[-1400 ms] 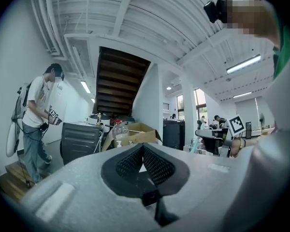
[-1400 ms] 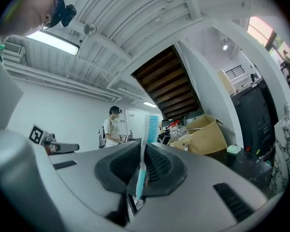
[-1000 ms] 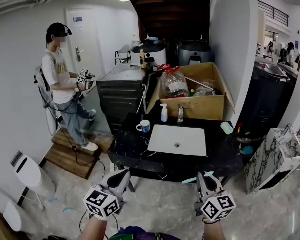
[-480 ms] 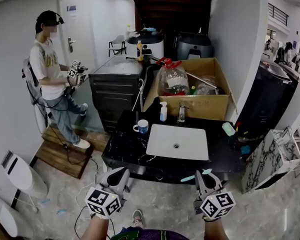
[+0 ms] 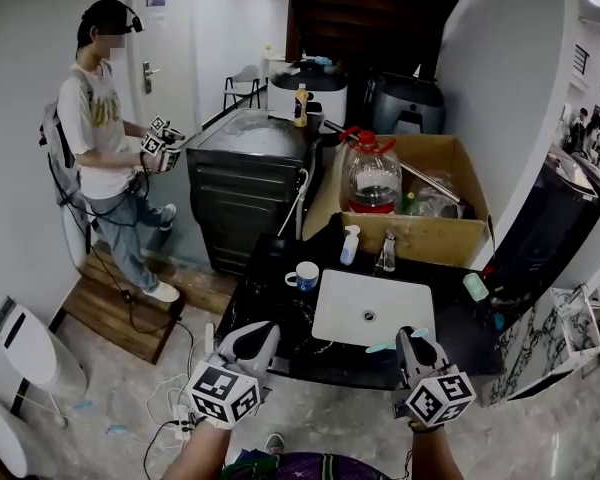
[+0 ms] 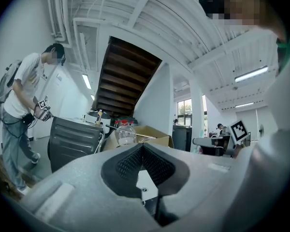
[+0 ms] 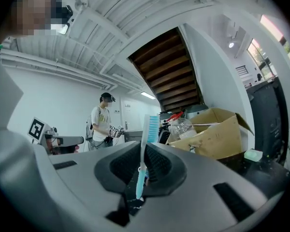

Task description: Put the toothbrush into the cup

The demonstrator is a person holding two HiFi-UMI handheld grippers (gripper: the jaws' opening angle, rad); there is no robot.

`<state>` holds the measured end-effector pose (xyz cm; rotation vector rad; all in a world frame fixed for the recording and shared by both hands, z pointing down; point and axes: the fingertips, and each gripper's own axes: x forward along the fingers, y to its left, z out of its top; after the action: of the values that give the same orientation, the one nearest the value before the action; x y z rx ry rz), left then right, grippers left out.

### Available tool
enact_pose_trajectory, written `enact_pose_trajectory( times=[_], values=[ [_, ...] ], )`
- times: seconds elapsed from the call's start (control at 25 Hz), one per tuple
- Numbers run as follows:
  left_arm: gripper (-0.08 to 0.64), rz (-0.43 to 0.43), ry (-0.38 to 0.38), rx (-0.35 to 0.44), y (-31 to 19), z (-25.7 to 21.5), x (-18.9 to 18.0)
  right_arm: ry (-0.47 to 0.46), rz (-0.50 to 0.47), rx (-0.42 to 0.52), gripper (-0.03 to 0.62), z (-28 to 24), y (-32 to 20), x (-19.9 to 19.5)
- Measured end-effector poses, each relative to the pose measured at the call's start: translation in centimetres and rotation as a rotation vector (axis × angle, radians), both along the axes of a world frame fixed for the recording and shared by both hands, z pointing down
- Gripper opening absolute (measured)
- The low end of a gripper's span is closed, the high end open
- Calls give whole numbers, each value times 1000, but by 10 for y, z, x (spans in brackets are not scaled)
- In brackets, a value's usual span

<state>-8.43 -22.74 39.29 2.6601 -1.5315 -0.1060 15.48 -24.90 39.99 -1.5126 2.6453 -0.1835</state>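
**Toothbrush clamped in the right gripper, cup waiting on the counter**

Seen from the head view, two handheld grippers are held level in front of a black marble counter (image 5: 265, 303) with a white sink basin (image 5: 372, 308). The right gripper (image 5: 408, 340) has its jaws closed on a light blue toothbrush (image 7: 144, 149). The handle is pinched between the pads and the bristled head stands above the jaws. The left gripper (image 5: 256, 338) has its jaws closed together with nothing between them. A white and blue cup (image 5: 306, 276) stands on the counter left of the basin, well apart from both grippers. Behind the basin are a small spray bottle (image 5: 350, 245) and an open cardboard box (image 5: 435, 236). Another person (image 5: 105, 153) stands at far left holding grippers.
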Motion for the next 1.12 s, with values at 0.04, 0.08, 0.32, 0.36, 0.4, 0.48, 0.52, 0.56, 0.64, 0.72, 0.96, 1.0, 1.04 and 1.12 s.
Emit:
enact_pose_trajectory(
  times=[0.04, 0.08, 0.32, 0.36, 0.4, 0.48, 0.52, 0.56, 0.64, 0.72, 0.96, 1.0, 1.04, 1.12],
  values=[
    [15, 13, -4, 0, -5, 0, -2, 1, -6, -2, 25, -1, -7, -10],
    [15, 25, -10, 0, -10, 0, -4, 8, -12, -2, 25, -2, -13, -19],
    [15, 70, -8, -18, -37, 7, -28, 29, -19, 5, 25, -5, -48, -58],
    [15, 78, -1, -22, -40, 7, -33, 32, -18, 3, 25, -5, -53, -63],
    [15, 81, 1, -25, -44, 8, -39, 34, -17, 0, 25, -5, -59, -69],
    [15, 71, 0, -32, -51, 13, -53, 40, -18, -7, 25, -5, -70, -83],
    [15, 63, 2, -36, -55, 16, -61, 46, -22, -8, 25, -5, -74, -91],
    [15, 54, 9, -40, -59, 18, -70, 56, -28, -10, 25, -4, -77, -99],
    [15, 39, 31, -49, -66, 23, -86, 78, -44, -15, 25, -1, -84, -113],
    [15, 28, 55, -61, -73, 26, -97, 96, -52, -25, 25, 2, -91, -121],
    [15, -3, 63, -68, -95, 35, -110, 108, -75, -35, 25, 5, -119, -134],
    [15, -7, 67, -68, -100, 35, -110, 109, -81, -36, 25, 5, -124, -135],
    [15, -11, 69, -67, -104, 36, -109, 110, -88, -37, 25, 6, -130, -136],
    [15, -17, 66, -63, -112, 35, -107, 111, -107, -37, 25, 8, -142, -138]
  ],
)
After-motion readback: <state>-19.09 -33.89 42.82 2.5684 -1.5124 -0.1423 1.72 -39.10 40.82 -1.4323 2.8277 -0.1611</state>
